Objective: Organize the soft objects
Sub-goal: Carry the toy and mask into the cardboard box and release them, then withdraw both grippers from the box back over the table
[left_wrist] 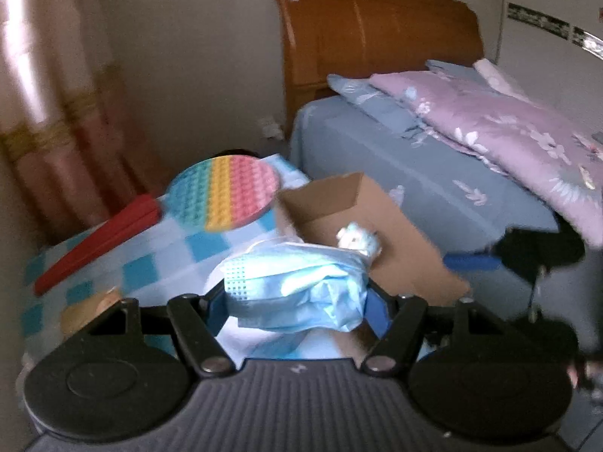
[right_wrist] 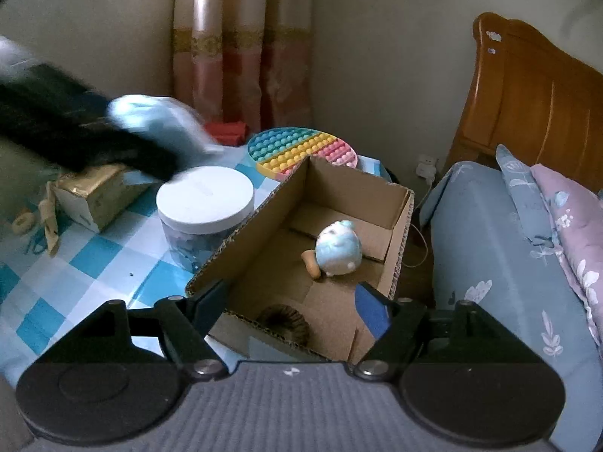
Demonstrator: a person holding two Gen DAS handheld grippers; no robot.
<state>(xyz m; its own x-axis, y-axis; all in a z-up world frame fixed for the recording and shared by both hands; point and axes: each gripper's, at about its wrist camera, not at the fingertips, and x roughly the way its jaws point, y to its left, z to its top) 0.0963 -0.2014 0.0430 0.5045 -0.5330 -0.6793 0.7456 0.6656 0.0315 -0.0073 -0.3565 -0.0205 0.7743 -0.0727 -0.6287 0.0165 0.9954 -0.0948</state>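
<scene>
My left gripper (left_wrist: 297, 297) is shut on a pack of light blue face masks (left_wrist: 297, 286) and holds it above the table, just short of the open cardboard box (left_wrist: 399, 241). The left gripper and masks show as a blur at upper left in the right wrist view (right_wrist: 150, 120). My right gripper (right_wrist: 290, 301) is open and empty, its fingers over the near end of the box (right_wrist: 264, 226). A small blue-and-white plush toy (right_wrist: 337, 250) lies inside the box, also seen past the masks in the left wrist view (left_wrist: 358, 241). A brown furry item (right_wrist: 284, 320) lies at the box's near end.
A round rainbow pop-it pad (right_wrist: 301, 150) and a red case (left_wrist: 98, 241) lie on the blue checked tablecloth (right_wrist: 75, 263). A white-lidded jar (right_wrist: 205, 203) and a gold box (right_wrist: 94, 196) stand left of the cardboard box. A bed (right_wrist: 508, 263) with pillows is on the right.
</scene>
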